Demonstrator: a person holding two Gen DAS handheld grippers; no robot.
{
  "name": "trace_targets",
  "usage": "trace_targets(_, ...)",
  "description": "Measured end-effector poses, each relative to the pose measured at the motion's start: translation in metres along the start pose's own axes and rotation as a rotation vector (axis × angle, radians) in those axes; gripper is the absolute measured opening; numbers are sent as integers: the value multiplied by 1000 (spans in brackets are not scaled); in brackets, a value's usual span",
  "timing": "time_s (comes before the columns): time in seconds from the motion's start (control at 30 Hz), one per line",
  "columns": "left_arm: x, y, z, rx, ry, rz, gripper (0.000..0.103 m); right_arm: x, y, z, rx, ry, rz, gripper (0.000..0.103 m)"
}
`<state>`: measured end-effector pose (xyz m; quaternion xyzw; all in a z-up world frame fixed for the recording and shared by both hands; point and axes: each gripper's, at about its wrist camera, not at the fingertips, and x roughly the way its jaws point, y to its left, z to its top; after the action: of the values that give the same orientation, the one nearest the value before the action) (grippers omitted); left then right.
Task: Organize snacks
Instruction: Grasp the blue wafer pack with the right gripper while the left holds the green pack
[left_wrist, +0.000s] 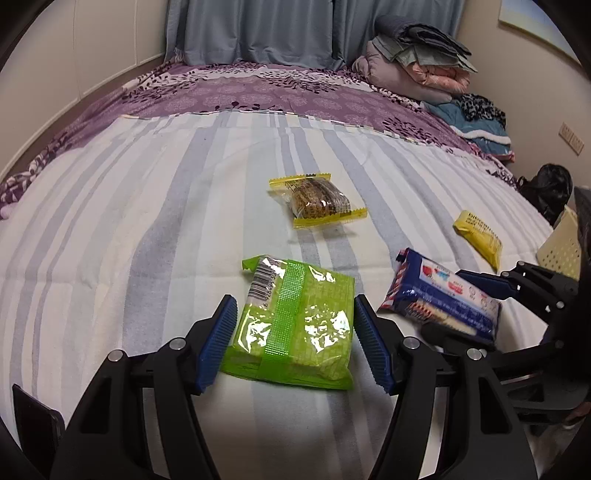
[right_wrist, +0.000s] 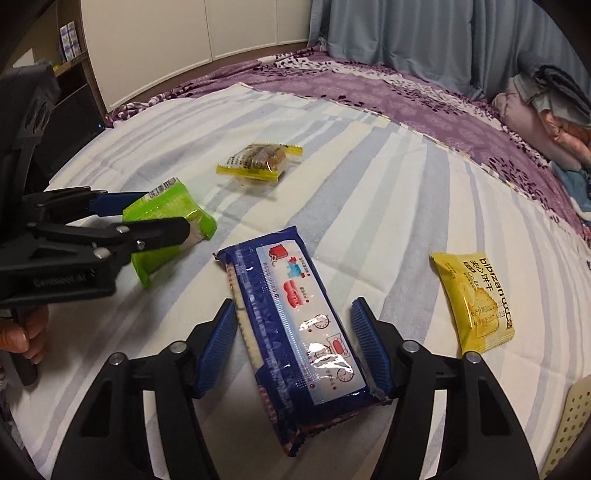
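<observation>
Left gripper (left_wrist: 295, 339) gapes round my green pack (left_wrist: 291, 325); right gripper (right_wrist: 295, 343) brackets blue pack (right_wrist: 295, 325), right pad touching, unclamped. Risk: slick wrappers slipping.

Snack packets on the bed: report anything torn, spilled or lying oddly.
Nothing spilled. The green packet has a ragged, jagged corner by its barcode, possibly torn. The blue biscuit pack lies skewed between the right gripper's jaws. Other packets look intact.

Both claws (left_wrist: 295, 343) (right_wrist: 293, 343) low, jaws parted
</observation>
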<state>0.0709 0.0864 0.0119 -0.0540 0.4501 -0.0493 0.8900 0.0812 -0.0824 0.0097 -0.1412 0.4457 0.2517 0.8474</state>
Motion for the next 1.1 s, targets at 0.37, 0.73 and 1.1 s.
trace_targets(0.37,-11,-8,-3,23,-17,10,58,-33,-4,-14,87,-58,13,44)
trace_targets(0.73,-29,-22,-9,26,-25,-3,58,-82,-17,-24,181,-166,13,44)
trace_targets(1.1,-66,-55,2,71,-85,-46,58,-139,-40,-44,277,-287,-37,44)
